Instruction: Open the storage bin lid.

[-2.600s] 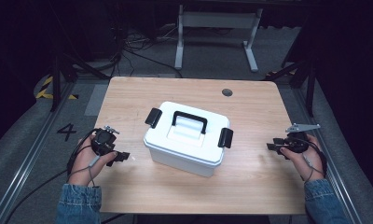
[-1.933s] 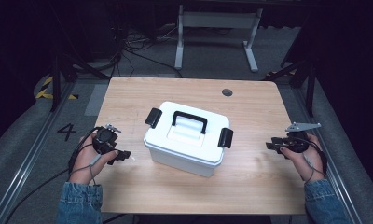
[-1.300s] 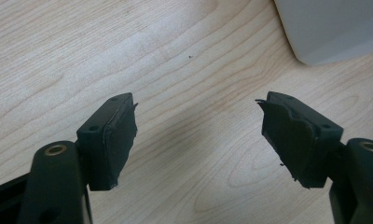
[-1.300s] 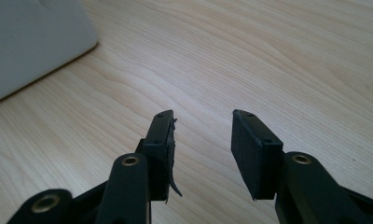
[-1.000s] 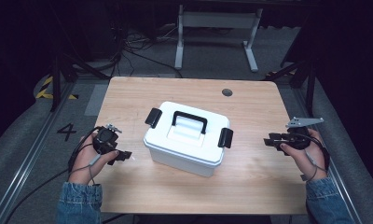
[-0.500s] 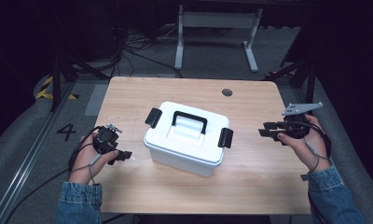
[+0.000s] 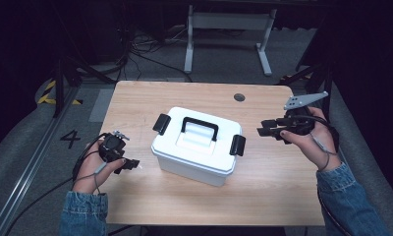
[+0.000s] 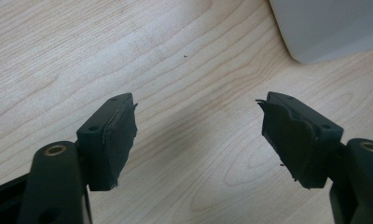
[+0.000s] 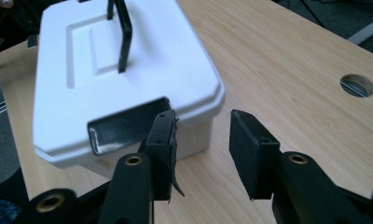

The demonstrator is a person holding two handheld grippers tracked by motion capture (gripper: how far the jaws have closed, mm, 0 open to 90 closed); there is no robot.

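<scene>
step: approach, not contact yet. right gripper (image 7: 269,129) is raised off the table (image 7: 194,93) and aimed at the near-side black latch (image 7: 237,144) of the white box (image 7: 197,147); judged an unlatch/open-lid job.
right jaws: part open, have just been closing a little, nothing between them. In the right gripper view the latch (image 9: 124,127) sits just ahead and to one side of the fingertips (image 9: 162,149), not touched.
left gripper (image 7: 128,163): low by the table at the box's other side, jaws spread wide, empty, bare wood between the pads (image 8: 117,140). Box corner (image 8: 329,28) near, apart.
next move: likely bring the right jaws onto the latch edge and lever it outward; needs lining up with the clip, since it is offset now. The far latch (image 7: 161,124) probably falls to the left gripper.
box place: mid table, turned slightly askew, between the two hands.
box look: white plastic, rounded corners, lid on, recessed top panel, black carry handle (image 7: 199,129) standing upright, one black latch at each short end, both look shut.
risk: box may slide when the clip is pushed.
</scene>
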